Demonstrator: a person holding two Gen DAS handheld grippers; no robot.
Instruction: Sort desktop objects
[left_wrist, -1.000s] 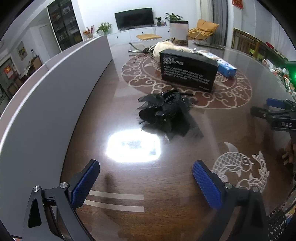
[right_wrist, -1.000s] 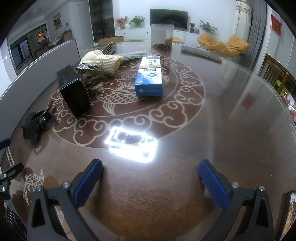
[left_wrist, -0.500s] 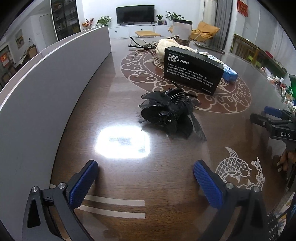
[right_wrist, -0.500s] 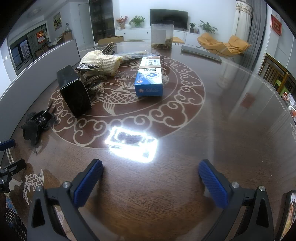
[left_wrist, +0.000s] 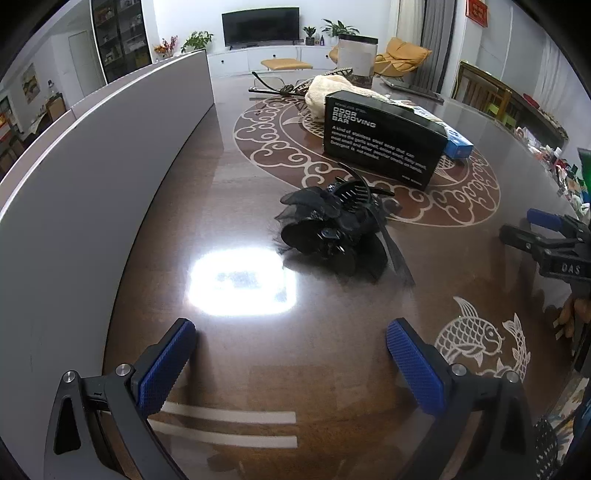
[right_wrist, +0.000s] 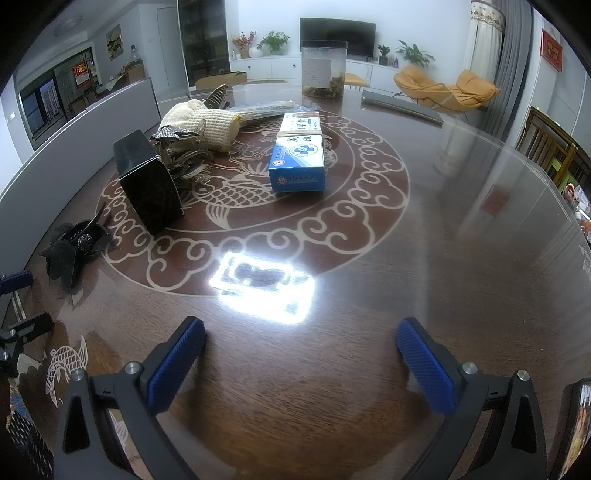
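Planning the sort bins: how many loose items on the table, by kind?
Boxes: 2, black box and blue box
Hair clips: 3, black flower clip, silver clip, dark claw clip
Knit glove: 1
Clear jar: 1
Total: 7

Glossy wooden table (left_wrist: 258, 177), knitted cloth glove (right_wrist: 207, 120)

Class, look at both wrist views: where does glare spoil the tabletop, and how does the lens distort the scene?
Left wrist view: white glare patch beside the black hair clip; grey partition bows. Right wrist view: glare patch on the table's scroll border; corners go black.
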